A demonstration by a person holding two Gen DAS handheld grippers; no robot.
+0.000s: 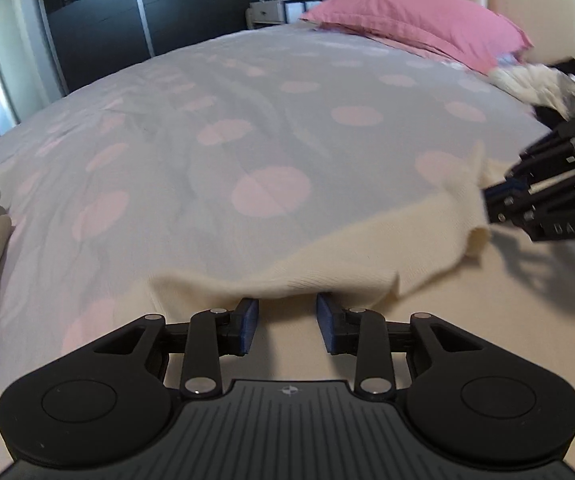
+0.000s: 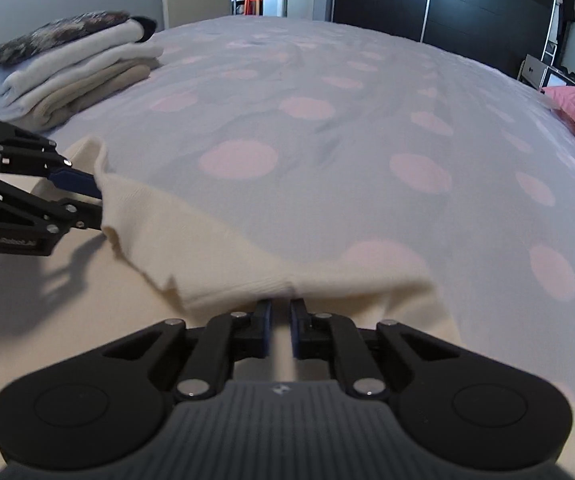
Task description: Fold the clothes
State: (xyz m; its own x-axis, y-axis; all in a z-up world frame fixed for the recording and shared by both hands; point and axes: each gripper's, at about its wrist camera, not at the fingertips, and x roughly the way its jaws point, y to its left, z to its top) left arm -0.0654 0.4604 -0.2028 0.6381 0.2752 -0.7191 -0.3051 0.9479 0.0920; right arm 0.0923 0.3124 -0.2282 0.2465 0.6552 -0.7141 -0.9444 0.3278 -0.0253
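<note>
My left tongs (image 1: 287,322) stand partly open at the near edge of a cream knit garment (image 1: 327,256) spread on the bed; the raised hem drapes over the tips of the blue pads (image 1: 250,320), and I cannot tell whether they pinch the cloth. My right tongs (image 2: 279,326) are almost closed, with only a narrow slit between the pads, their tips tucked under the same hem further along; from the left wrist view they (image 1: 491,204) appear at the right, nose against the lifted cream edge. Whether the cloth is truly clamped there is hidden by the fold. From the right wrist view the left tongs (image 2: 99,200) show at the left, touching the garment's bunched corner.

The garment (image 2: 247,256) lies flat along the near side of the bed, its far edge raised off the bed. The bedsheet (image 1: 247,128) is pale lilac with pink dots and lightly wrinkled. A stack of folded clothes (image 2: 67,76) sits near the far left corner in the right wrist view. A pink pillow (image 1: 415,20) lies at the head, with a heap of black-and-white clothes (image 1: 547,88) just beside it. A dark wardrobe (image 1: 127,12) lines the wall beyond.
</note>
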